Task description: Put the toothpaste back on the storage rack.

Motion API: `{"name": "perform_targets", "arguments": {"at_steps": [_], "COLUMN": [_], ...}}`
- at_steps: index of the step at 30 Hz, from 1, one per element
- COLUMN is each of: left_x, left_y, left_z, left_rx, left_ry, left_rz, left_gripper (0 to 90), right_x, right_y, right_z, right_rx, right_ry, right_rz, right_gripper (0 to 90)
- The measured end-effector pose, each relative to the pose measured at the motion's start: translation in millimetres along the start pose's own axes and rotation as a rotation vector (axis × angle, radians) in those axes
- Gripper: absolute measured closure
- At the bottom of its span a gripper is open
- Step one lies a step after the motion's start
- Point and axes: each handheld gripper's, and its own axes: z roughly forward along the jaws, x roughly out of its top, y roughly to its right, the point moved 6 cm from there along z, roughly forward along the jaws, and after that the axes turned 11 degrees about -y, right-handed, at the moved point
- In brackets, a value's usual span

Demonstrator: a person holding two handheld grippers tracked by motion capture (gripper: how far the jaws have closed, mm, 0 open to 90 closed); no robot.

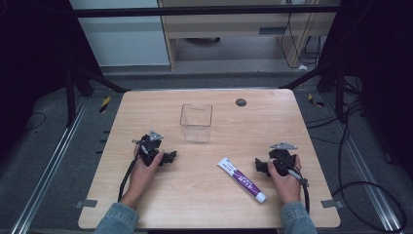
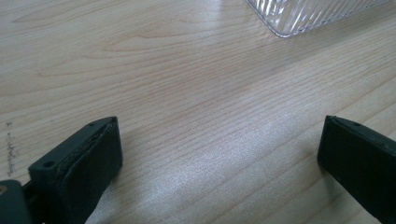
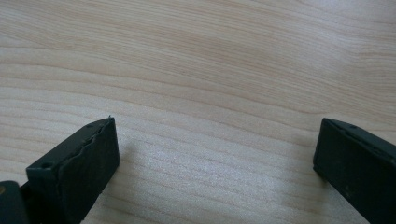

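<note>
A white and purple tube (image 1: 241, 179) lies flat on the wooden table (image 1: 204, 204), slanting toward the front right. A clear plastic box (image 1: 196, 122) stands upright behind the table's middle; its ribbed corner (image 2: 317, 16) shows in the left gripper view. My left gripper (image 1: 171, 156) rests on the table at front left, pointing right, open, with bare wood between its jaws. My right gripper (image 1: 258, 165) rests at front right, just right of the tube, pointing left toward it, open over bare wood (image 3: 215, 140).
A small dark round disc (image 1: 241, 102) sits near the table's back edge. Cables (image 1: 370, 185) trail on the floor to the right. Metal rails (image 1: 44, 175) run along the floor on both sides of the table.
</note>
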Motion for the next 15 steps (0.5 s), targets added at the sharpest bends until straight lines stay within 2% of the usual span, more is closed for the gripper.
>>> {"name": "perform_targets", "arguments": {"at_steps": [12,15], "left_x": [1.2,1.2], "left_y": [-0.4,-0.4], "left_z": [0.8,0.8], "left_rx": [0.000,-0.001], "left_ry": [0.002,0.002], "left_rz": [-0.004,-0.004], "left_gripper": [0.0,0.0], "right_x": [1.4,3.9], "right_y": [0.3,-1.1], "right_z": [0.9,-3.5], "right_rx": [0.003,0.007], "right_ry": [-0.001,-0.005], "right_rz": [-0.011,-0.037], "right_gripper": [0.7,10.0]}}
